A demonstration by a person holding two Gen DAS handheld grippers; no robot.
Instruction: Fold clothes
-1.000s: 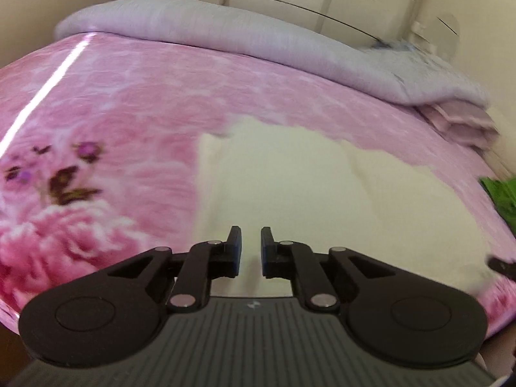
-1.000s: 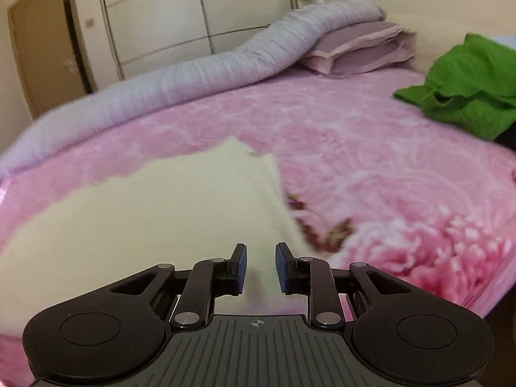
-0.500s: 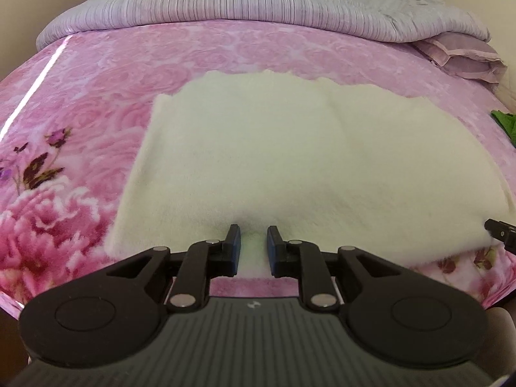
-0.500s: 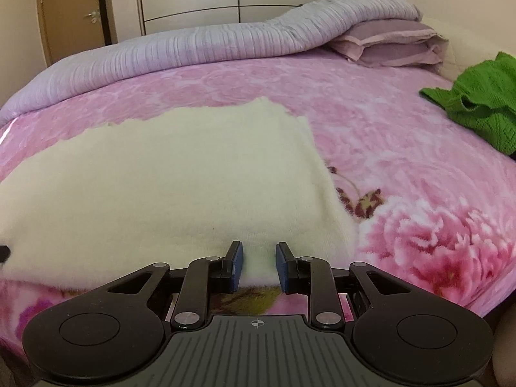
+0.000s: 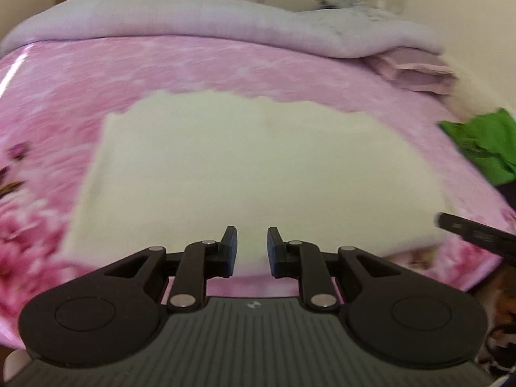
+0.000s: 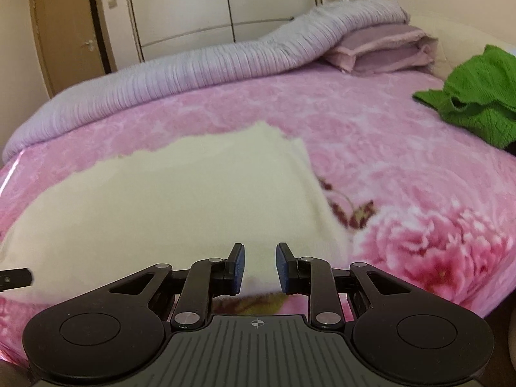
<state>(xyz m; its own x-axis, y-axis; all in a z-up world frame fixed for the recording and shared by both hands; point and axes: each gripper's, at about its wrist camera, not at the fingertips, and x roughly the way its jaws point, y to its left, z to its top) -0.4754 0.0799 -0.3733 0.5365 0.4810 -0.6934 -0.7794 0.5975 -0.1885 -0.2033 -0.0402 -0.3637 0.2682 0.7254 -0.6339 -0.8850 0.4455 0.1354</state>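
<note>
A cream garment (image 5: 245, 167) lies flat on the pink floral bed cover (image 5: 225, 64), folded into a rough rectangle; the right wrist view shows its right part (image 6: 180, 206). My left gripper (image 5: 252, 247) hovers open over the garment's near edge, with nothing between its fingers. My right gripper (image 6: 260, 264) is open too, above the near right part of the garment, and holds nothing. The right gripper's tip (image 5: 474, 230) shows at the right edge of the left wrist view. A green knitted garment (image 6: 474, 96) lies crumpled at the far right of the bed.
A rolled lilac quilt (image 6: 206, 71) runs along the far side of the bed, with a mauve pillow (image 6: 383, 48) at its right end. Beyond stand a white wardrobe (image 6: 225, 3) and a brown door (image 6: 67, 35). The bed's near edge is just under both grippers.
Both grippers have risen and pulled back from the garment's near edge, so it now looks smaller and farther. Both stay open and empty. The garment lies still.
</note>
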